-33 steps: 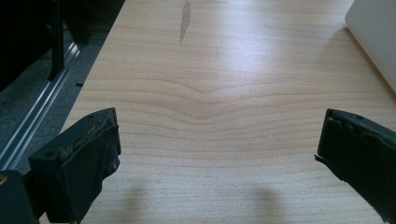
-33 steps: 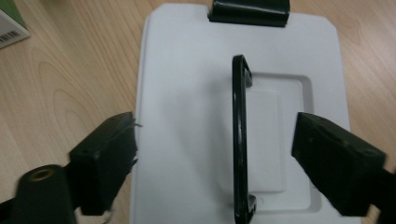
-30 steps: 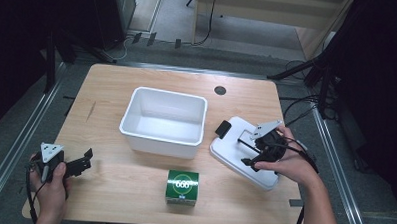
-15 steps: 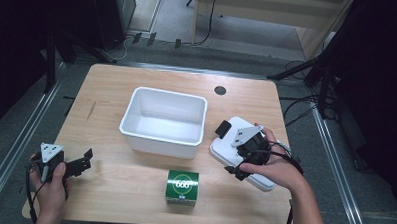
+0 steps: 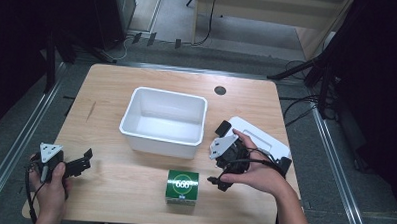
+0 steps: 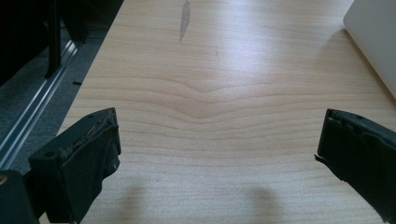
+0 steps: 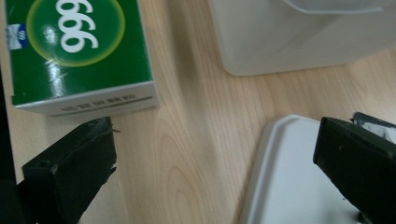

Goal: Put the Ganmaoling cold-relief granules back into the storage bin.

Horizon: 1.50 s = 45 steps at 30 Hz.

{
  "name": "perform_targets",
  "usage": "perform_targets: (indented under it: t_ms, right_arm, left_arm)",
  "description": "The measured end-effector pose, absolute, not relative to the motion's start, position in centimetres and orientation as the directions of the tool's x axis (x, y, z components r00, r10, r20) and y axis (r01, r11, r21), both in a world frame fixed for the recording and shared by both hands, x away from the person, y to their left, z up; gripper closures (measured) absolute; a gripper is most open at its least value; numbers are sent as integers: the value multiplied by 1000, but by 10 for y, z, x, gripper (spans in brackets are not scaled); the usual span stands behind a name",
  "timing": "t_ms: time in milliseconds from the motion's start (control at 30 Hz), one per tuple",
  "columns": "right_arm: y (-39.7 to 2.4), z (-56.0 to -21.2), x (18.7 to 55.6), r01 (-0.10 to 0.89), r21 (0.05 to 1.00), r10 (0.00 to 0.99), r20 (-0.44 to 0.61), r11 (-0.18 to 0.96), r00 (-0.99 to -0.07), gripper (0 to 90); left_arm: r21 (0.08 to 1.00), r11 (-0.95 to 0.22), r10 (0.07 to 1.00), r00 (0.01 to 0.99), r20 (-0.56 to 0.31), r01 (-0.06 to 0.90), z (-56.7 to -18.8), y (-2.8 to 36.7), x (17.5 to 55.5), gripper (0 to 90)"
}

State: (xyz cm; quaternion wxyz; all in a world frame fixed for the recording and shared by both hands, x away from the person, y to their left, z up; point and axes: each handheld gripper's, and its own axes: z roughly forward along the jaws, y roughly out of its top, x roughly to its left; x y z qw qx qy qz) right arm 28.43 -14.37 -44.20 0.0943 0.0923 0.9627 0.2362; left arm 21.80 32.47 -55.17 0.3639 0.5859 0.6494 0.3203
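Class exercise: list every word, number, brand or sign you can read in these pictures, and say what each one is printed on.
"999": white numerals in a yellow-ringed green circle on top of the green box; in the right gripper view they appear upside down.
Small blue and white logo beside the circle: too small to read.
Dark print on the box's white side strip: blurred, unreadable.
White tub, white lid: no text.
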Motion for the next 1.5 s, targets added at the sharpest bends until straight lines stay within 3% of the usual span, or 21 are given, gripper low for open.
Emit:
perform_targets:
  t_ms: [767, 1500]
  right_arm:
    - [-96, -445, 253, 6, 425, 65, -125, 905, -990, 0]
    - [-75, -467, 242, -18, 388, 10, -70, 922, -997, 0]
  left_arm:
    - [842, 104, 995, -48, -93, 530, -552, 324, 218, 0]
    - [841, 101, 995, -47, -90, 531, -552, 324, 218, 0]
